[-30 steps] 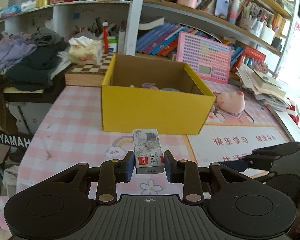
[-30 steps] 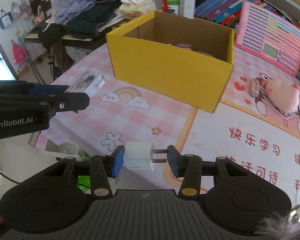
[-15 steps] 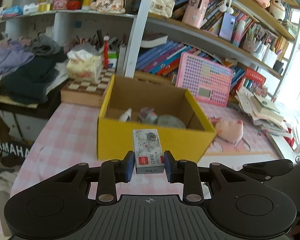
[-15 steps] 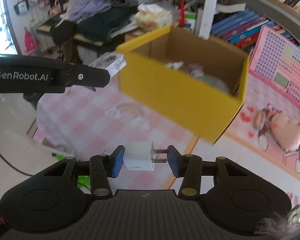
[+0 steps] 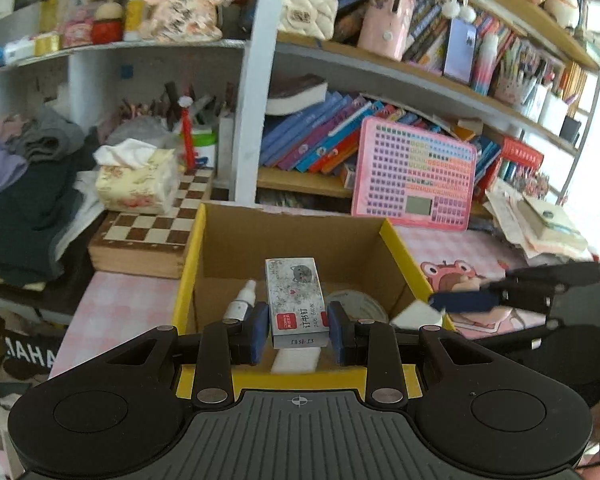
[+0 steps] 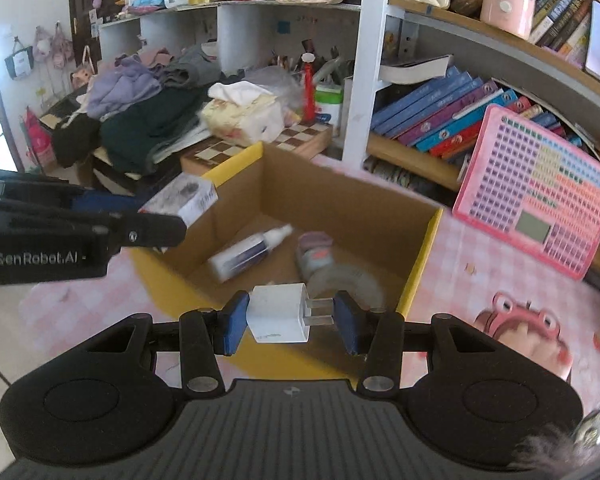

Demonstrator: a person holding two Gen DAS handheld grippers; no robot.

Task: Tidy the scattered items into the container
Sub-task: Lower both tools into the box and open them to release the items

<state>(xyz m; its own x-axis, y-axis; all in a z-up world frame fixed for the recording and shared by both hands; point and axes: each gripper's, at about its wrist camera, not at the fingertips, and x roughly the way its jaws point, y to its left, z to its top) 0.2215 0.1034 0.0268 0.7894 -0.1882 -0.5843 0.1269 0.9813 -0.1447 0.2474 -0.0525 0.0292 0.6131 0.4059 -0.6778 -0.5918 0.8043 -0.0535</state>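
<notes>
My left gripper (image 5: pixel 298 330) is shut on a grey staple box (image 5: pixel 296 300) and holds it above the near edge of the open yellow cardboard box (image 5: pixel 188 264). My right gripper (image 6: pixel 290 316) is shut on a white plug charger (image 6: pixel 280 314) and holds it over the near wall of the yellow box (image 6: pixel 420 264). Inside the box lie a white spray bottle (image 6: pixel 248 254), a round tin (image 6: pixel 346 280) and a small pink item (image 6: pixel 316 248). The left gripper with the staple box (image 6: pixel 182 198) shows at the left of the right wrist view.
A chessboard box (image 5: pixel 148 240) with a tissue pack (image 5: pixel 136 180) stands left behind the yellow box. A pink calculator toy (image 5: pixel 416 176) leans on the bookshelf (image 5: pixel 300 152). A clothes pile (image 5: pixel 24 184) lies far left. A pink plush (image 6: pixel 528 332) lies on the checked tablecloth (image 5: pixel 116 312).
Both grippers have risen and moved forward with their items, from in front of the yellow box to above its near edge. The box's inside now shows.
</notes>
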